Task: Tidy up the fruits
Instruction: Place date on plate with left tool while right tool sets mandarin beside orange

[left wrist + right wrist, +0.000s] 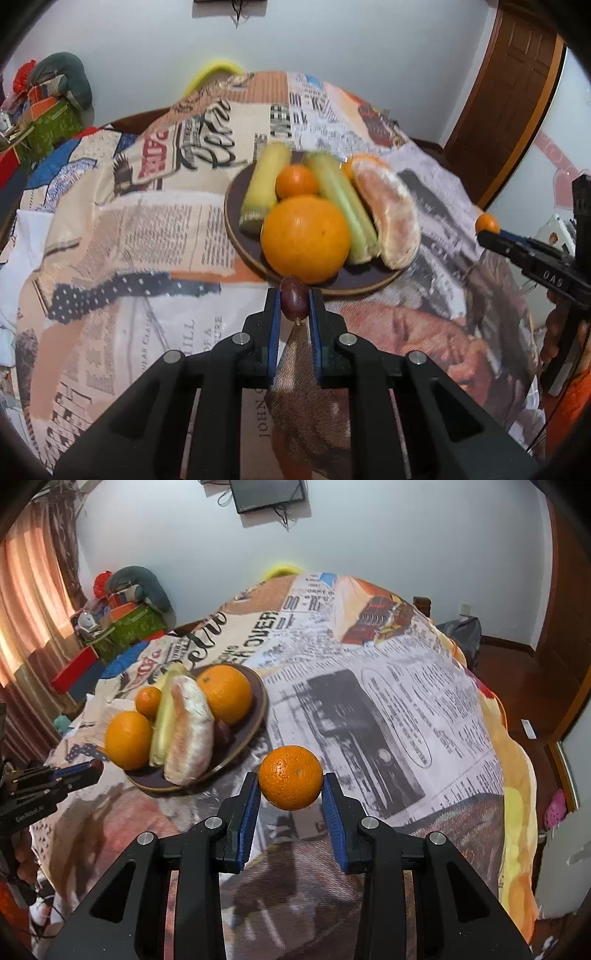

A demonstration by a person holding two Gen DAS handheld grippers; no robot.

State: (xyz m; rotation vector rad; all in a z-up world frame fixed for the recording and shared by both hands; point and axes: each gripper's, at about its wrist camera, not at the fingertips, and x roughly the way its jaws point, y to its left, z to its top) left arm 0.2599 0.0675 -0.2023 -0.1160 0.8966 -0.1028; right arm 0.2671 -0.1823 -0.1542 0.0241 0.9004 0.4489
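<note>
1. The left gripper (294, 306) is closed on a dark red grape (293, 303), held between its blue pads just short of the near rim of the brown plate (231, 218) and, judging by the cloth visible beneath it, off the surface.
2. The plate stands on a table covered by a newspaper-print cloth (147, 229), toward the cloth's left half in the right wrist view. It already carries two pale green-yellow stalks (264, 184) (their kind cannot be told), a small mandarin (295, 181), a large orange (306, 238), a second orange (225, 694), a peeled citrus piece (388, 214) and what looks like another grape (223, 733) by the rim.
3. The right gripper (290, 794) clamps a small orange (290, 777) between its pads, held just off the plate's right rim above the cloth.
4. Progress, as a judgement: most fruit appears gathered on the plate; the held grape and the held small orange remain to be placed. No other loose fruit is visible on the cloth.
5. Room on the plate is tight. The bare patch at the near rim, in front of the large orange, looks the likeliest spot for the grape.
6. Clearance: the cloth to the right of the plate lies open as far as the table's right edge, where it drapes down. The two grippers approach the plate from adjacent sides and could crowd each other.
</note>
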